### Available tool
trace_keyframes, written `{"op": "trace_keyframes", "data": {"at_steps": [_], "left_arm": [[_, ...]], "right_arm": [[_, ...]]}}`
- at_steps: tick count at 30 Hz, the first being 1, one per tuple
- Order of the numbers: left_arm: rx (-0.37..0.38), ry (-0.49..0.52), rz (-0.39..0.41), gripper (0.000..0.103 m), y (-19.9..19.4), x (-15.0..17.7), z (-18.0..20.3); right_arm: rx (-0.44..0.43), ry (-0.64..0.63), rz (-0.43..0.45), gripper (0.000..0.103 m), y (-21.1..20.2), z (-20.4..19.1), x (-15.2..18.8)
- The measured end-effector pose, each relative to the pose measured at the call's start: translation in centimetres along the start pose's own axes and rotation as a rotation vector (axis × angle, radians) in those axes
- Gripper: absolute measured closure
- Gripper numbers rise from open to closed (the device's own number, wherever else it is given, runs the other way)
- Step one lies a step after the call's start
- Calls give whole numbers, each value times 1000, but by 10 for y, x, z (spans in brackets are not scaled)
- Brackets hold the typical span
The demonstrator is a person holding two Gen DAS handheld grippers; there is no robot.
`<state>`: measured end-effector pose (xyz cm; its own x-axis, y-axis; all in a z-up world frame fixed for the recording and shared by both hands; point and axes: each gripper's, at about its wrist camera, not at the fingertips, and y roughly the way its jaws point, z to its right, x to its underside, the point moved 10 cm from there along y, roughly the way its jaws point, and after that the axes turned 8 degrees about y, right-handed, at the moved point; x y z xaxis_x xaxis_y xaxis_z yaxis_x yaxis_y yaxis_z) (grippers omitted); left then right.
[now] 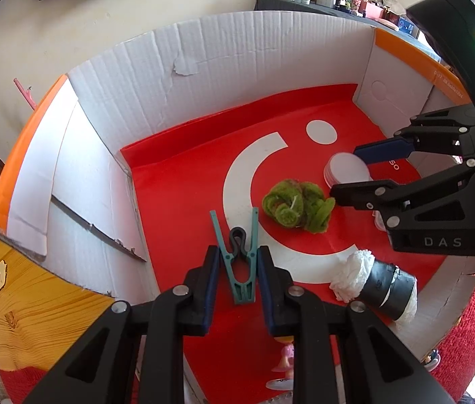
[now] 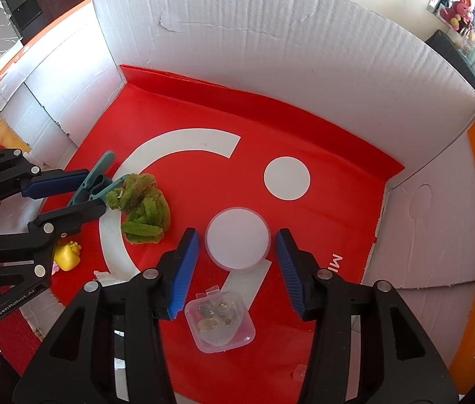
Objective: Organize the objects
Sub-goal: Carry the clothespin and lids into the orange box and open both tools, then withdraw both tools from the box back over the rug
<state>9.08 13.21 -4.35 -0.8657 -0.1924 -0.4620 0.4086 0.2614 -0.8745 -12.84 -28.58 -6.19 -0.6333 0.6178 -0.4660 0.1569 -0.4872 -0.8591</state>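
A teal clothespin (image 1: 237,282) stands upright between the blue pads of my left gripper (image 1: 238,259), which is shut on it above the red floor of a cardboard box (image 1: 237,67). In the right wrist view the same clothespin (image 2: 96,171) pokes out of the left gripper (image 2: 94,190) at the left edge. My right gripper (image 2: 237,239) is open. A white round lidded container (image 2: 237,240) rests on the floor between its fingers, with a small gap to each pad. From the left wrist view, the right gripper (image 1: 343,175) hovers over that container (image 1: 346,168).
Mid-floor lies a green fuzzy bundle (image 1: 298,207). A black roll stuffed with white tissue (image 1: 385,289) lies near the front wall. Below my right fingers lies a small clear plastic box (image 2: 219,320) of tiny items. A yellow toy (image 2: 66,256) lies under the left gripper. White cardboard walls (image 2: 271,50) surround everything.
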Motion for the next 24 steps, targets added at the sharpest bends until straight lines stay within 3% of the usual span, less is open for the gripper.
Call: {"op": "trace_keyframes", "data": {"at_steps": [14,24], "left_arm": [[2,4,9,68,3,-7,4],[14,-33,63,68,-22,-6,16]], "right_arm": [[5,4,24,57,-12,9,-3],[-23,32,87,56,-47,16,-7]]}}
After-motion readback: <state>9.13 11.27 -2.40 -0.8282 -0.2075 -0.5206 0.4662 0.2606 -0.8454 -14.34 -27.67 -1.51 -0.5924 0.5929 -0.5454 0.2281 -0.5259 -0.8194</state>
